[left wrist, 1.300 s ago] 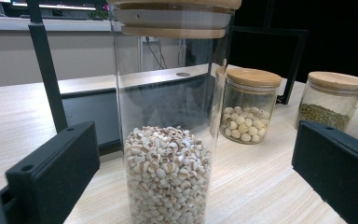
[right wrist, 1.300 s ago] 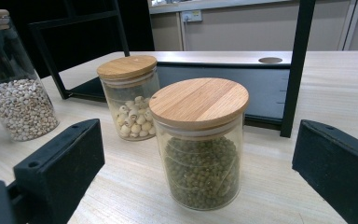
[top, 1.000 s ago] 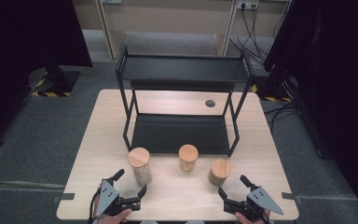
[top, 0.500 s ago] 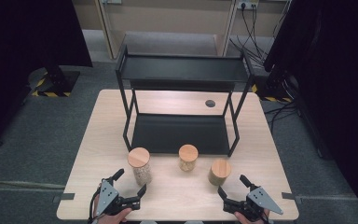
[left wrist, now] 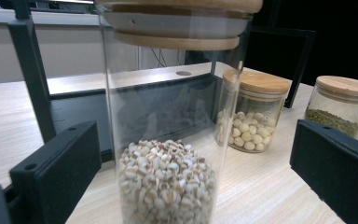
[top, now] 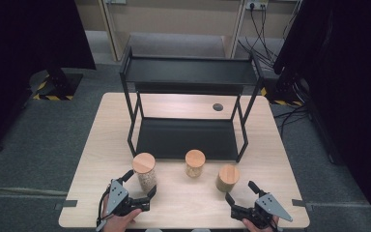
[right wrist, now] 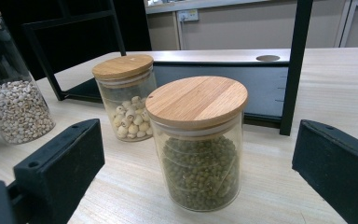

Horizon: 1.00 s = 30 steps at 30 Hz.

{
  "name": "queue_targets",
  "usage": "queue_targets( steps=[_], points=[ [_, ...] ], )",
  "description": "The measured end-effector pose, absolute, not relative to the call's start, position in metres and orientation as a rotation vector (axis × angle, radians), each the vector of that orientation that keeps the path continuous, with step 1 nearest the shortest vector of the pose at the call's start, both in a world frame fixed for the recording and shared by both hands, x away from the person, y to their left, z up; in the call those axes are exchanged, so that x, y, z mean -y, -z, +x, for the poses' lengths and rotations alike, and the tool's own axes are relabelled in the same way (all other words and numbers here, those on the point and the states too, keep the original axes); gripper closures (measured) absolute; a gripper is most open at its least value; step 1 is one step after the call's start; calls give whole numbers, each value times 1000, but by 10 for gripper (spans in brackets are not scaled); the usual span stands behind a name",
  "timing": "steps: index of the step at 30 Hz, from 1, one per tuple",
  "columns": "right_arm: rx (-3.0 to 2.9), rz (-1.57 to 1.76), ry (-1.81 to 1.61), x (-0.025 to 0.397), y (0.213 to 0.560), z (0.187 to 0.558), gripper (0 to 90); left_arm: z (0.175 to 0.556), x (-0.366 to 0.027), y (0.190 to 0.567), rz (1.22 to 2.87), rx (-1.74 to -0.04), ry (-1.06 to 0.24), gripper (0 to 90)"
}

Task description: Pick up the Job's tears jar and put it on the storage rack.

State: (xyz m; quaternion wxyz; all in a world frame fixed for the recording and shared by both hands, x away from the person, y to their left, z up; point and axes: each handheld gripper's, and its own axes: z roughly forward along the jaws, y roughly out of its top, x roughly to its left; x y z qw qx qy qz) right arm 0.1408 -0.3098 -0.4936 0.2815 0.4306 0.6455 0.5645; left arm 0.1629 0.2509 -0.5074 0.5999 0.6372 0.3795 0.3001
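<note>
Left claw (top: 138, 186): released, jaws spread either side of the tall jar (top: 145, 171), not touching it.
Right claw (top: 241, 197): released, just short of the green-bean jar (top: 228, 178).
Middle jar (top: 194, 163): stands apart between the other two, nearest the shelf.
Shelf rack (top: 188, 137): its front edge runs close behind the jars.
Worktop (top: 188, 208): bare wood along the near edge, between the two claws.

We see three clear glossy glass jars (right wrist: 196, 154) with smooth pale wooden lids (right wrist: 196, 100), a matt black metal rack (top: 189, 77), a light wood-grain table (top: 270, 145), and matt black plastic jaws
</note>
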Motion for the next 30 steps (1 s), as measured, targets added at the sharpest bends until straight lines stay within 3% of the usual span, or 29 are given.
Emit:
queue_targets(
  steps=[19, 27, 30],
  points=[
    [-1733, 1157, -1514, 310, 494, 142, 25, 182, -250, 502, 1502, -882, -726, 116],
    [-1737, 1159, -1513, 310, 494, 142, 27, 188, -246, 502, 1520, -858, -746, 244],
    [-1740, 1158, -1513, 310, 494, 142, 27, 187, -244, 500, 1525, -870, -747, 253]
  ],
)
